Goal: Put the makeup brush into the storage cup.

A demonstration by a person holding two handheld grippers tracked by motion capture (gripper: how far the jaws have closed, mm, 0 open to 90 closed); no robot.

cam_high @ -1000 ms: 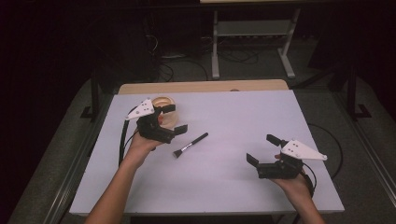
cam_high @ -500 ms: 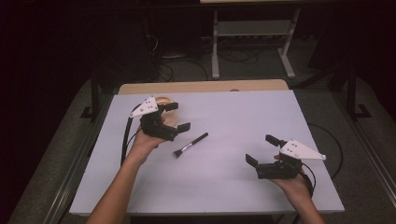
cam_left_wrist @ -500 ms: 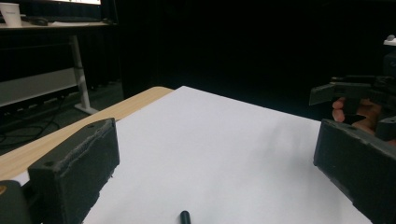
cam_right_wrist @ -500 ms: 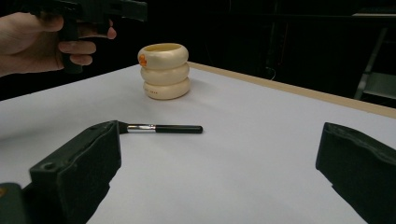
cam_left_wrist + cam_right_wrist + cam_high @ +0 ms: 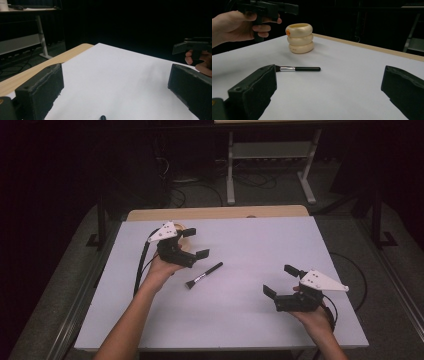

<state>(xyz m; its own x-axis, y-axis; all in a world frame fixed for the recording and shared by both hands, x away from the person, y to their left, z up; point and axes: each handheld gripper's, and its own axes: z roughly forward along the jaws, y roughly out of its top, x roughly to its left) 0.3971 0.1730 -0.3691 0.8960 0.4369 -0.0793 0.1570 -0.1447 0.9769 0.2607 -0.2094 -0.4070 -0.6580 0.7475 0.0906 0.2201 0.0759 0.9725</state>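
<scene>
Your left gripper (image 5: 192, 243) has shifted slightly toward frame centre, fingers apart above the brush (image 5: 203, 274); your right gripper (image 5: 281, 281), lower right, is empty, fingers apart too.

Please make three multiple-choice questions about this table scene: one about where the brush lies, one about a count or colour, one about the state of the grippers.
1. Where does the brush lie?
A. flat on the table, between the two hands
B. inside the ring stack
C. between the right jaws

2. How many rings make the cream stack?
A. one
B. three
C. five

3. How is the left hand-held gripper?
A. shut on the brush
B. shut, empty
C. open, empty

Answers:
1 A: in the high view it lies on the white table, free of both grippers.
2 B: the right gripper view shows three rings, one on another.
3 C: its jaws stand wide apart with only table between them.
</scene>
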